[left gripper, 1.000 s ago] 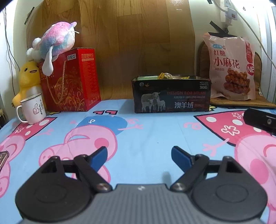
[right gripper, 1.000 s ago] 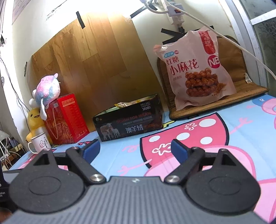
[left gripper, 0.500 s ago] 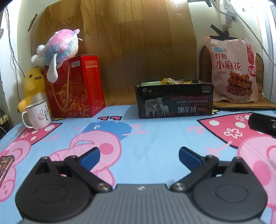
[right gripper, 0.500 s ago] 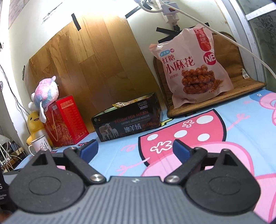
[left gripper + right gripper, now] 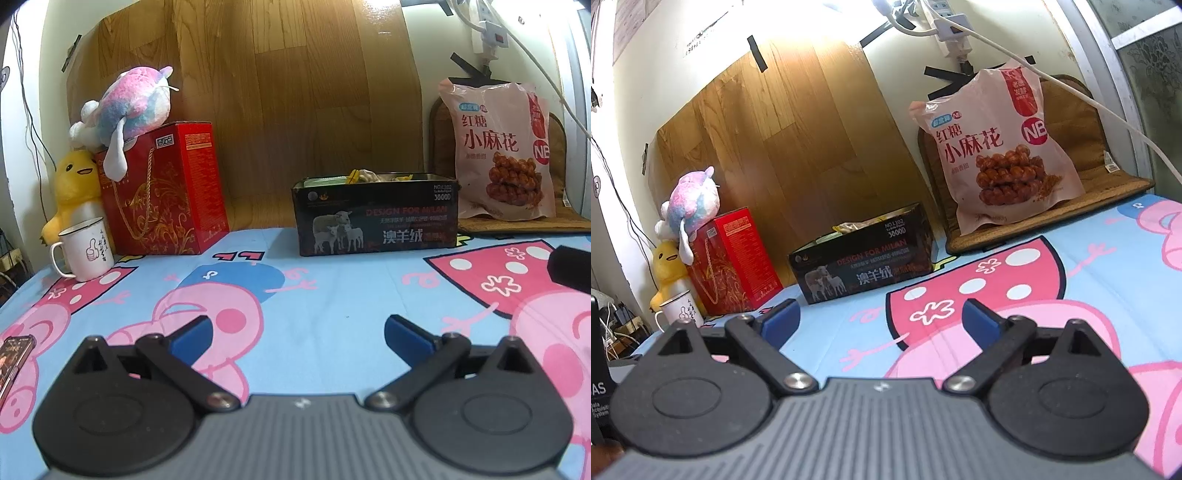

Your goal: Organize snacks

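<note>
A black open-top box (image 5: 376, 218) printed with sheep stands at the back of the cartoon-print cloth, with several small snack packets (image 5: 365, 176) showing above its rim. Right of it a large pink bag of fried dough twists (image 5: 498, 151) leans upright against the wall. My left gripper (image 5: 297, 326) is open over bare cloth, well short of the box, nothing between its blue pads. In the right wrist view the box (image 5: 864, 262) is ahead to the left and the bag (image 5: 997, 147) ahead to the right. My right gripper (image 5: 879, 310) is open and empty too.
A red gift box (image 5: 162, 188) with a plush toy (image 5: 129, 99) on top, a yellow duck (image 5: 72, 184) and a white mug (image 5: 85, 251) stand back left. A phone-like object (image 5: 14, 350) lies at the left edge. The bag rests on a brown mat (image 5: 1071, 199); a white cable (image 5: 1089, 99) hangs across it.
The left gripper's jaws have spread noticeably wider and its view has tipped up slightly. The right gripper's jaws widened a little; nothing on the cloth has moved.
</note>
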